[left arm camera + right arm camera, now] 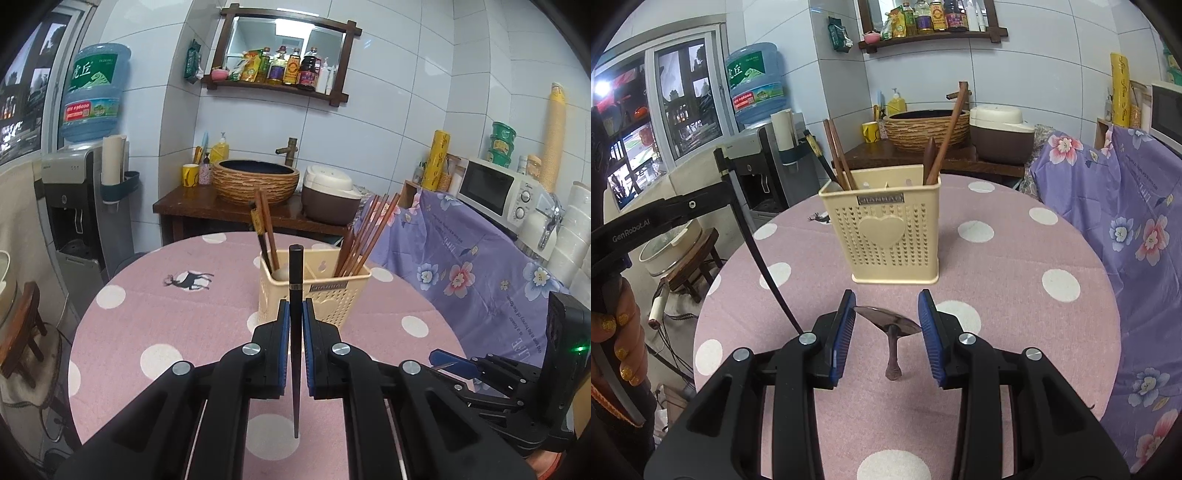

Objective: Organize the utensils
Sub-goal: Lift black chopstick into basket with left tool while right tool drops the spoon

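A tiled kitchen corner with a round table (997, 258) under a pink dotted cloth; near its middle stands a cream perforated holder (314, 291) divided into compartments, with brown chopsticks in its outer ones. The left tool (294, 314) is clamped on a single black chopstick (294, 295), held roughly upright with its thick banded end up and its thin tip hanging just above the cloth, short of the holder. The right tool (886, 317) stands apart, its pads on either side of a dark spoon (892, 328) that lies on the cloth just in front of the holder, bowl toward it; the pads do not press on it. The step in hand appears to be carrying the chopstick to a compartment. To do it well, the tip should clear the rim before moving forward, the stick should stay near vertical, and release should come only once the tip is well inside, preferably beside the other black chopstick (818, 155) at one end.
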The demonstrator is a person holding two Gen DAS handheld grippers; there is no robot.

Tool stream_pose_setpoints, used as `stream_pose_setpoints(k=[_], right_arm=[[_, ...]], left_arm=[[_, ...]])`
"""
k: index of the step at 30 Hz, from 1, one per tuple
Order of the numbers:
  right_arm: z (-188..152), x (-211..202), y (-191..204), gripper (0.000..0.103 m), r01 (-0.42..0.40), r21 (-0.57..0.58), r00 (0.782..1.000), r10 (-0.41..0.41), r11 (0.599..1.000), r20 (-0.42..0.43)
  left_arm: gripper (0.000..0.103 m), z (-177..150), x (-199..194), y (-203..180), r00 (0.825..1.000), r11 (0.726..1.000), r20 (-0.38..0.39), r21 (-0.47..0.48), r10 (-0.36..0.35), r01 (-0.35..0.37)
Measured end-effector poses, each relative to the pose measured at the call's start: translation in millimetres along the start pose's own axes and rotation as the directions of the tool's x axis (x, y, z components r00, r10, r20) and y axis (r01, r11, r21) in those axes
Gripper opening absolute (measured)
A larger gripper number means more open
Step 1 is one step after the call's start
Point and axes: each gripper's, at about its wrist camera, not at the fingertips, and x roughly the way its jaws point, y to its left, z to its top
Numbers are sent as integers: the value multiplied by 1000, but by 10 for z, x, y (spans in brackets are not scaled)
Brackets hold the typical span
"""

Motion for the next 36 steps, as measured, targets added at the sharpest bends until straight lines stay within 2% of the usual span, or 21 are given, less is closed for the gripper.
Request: stream_pose_setpoints(k=[4,12,16,20,28,36], right_arm=[[403,-65,94,36,2,-48,999,1,999,51],[1513,-229,210,36,38,-81,977,-20,996,212],[1788,-35,187,36,47,-68,974,-31,997,224],[1735,266,160,36,77,-74,975,-59,994,212],[1258,854,79,36,109,-87,987,-98,990,124],[963,1099,53,36,116,-88,990,-108,989,90]], left_arm=[[8,329,-47,-77,999,1000,36,17,-20,20],[8,1334,-154,-147,986,1000,168,-2,-23,24],[8,1571,-43,-202,978,1000,208,2,9,-10],[8,1502,266,-194,978,999,203,5,52,-54],[8,911,904,-19,994,997,81,-19,75,-74],[8,573,1195,116,996,996,-17,-23,91,-92]])
